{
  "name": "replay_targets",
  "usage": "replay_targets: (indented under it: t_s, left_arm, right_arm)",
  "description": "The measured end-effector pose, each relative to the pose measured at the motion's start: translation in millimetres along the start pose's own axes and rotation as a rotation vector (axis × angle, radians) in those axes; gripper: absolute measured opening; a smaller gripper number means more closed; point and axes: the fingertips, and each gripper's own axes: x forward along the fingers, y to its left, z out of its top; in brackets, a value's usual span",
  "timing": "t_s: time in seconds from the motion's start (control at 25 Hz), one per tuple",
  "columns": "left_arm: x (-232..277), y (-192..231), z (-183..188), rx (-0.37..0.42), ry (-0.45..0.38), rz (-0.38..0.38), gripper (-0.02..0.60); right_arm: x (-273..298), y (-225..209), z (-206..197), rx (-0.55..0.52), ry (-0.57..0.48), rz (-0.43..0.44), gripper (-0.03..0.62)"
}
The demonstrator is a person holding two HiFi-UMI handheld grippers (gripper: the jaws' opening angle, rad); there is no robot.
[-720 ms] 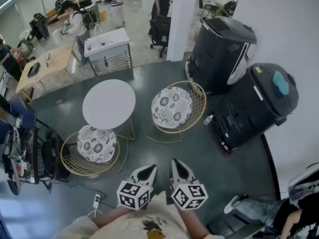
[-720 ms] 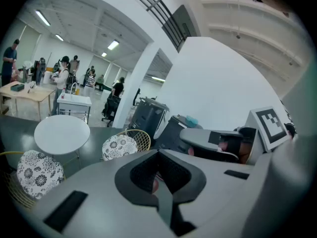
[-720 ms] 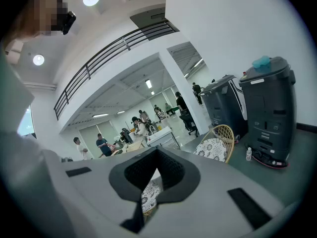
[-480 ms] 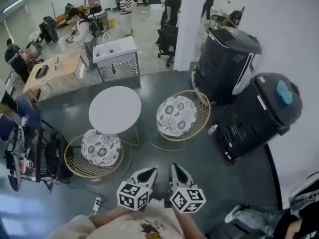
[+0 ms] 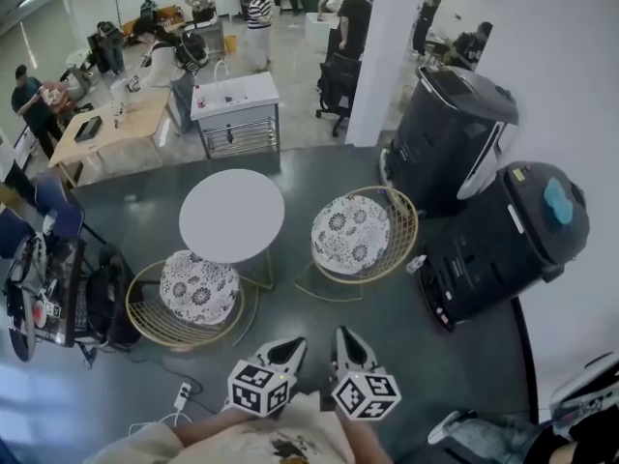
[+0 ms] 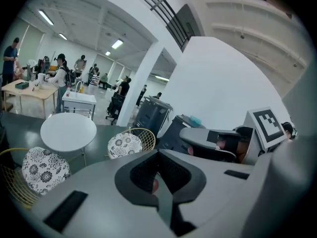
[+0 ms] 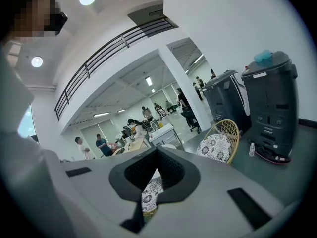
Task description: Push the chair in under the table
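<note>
A round white table (image 5: pixel 232 215) stands on the dark floor in the head view. Two gold wire chairs with patterned cushions flank it: one at its lower left (image 5: pixel 198 288), close against it, and one to its right (image 5: pixel 350 234), standing apart from it. My left gripper (image 5: pixel 289 344) and right gripper (image 5: pixel 345 336) hover side by side near the bottom of the head view, both shut and empty, well short of either chair. The left gripper view shows the table (image 6: pixel 68 131) and both chairs (image 6: pixel 125 144). The right gripper view shows the right chair (image 7: pixel 216 146).
Two tall dark machines (image 5: pixel 455 133) (image 5: pixel 510 240) stand right of the chairs by a white pillar (image 5: pixel 387 46). A white cart (image 5: pixel 235 109), a wooden desk (image 5: pixel 106 129) and several people fill the back. A power strip (image 5: pixel 182 394) lies near my feet.
The head view has shifted: table and chairs sit a little lower and to the right in the picture. Both grippers stay shut and close together near the bottom.
</note>
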Motion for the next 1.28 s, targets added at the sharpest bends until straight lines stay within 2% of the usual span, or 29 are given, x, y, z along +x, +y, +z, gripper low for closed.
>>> replay_targets:
  t_s: [0.16,0.28,0.48,0.68,0.84,0.96,1.12,1.28]
  left_arm:
    - [-6,18,-2,-0.020,-0.017,-0.002,0.009]
    - [-7,32,-1,-0.031,-0.015,-0.002,0.009]
    - [-2,44,-1,-0.046,0.012,0.006,0.009]
    - [29,54,6,-0.064,0.030,0.023,0.009]
    - [79,48,23,-0.043,0.039,0.038,0.009]
    - [130,48,40,-0.036,0.053,0.083,0.009]
    - [211,37,79,-0.017,0.076,0.134,0.009]
    - [292,12,114,-0.012,0.082,0.167,0.009]
  right_arm:
    - [15,12,-4,-0.038,-0.038,0.018,0.008]
    - [27,14,0,-0.027,-0.083,-0.002,0.009]
    - [40,4,9,-0.030,-0.068,-0.028,0.009]
    - [61,-20,18,0.007,-0.055,-0.030,0.009]
    - [86,-65,42,0.011,-0.039,-0.024,0.009]
    - [112,-117,68,0.050,-0.025,-0.021,0.009]
    - [155,-178,121,0.099,-0.008,0.017,0.009]
    - [191,-239,170,0.094,0.037,0.070,0.009]
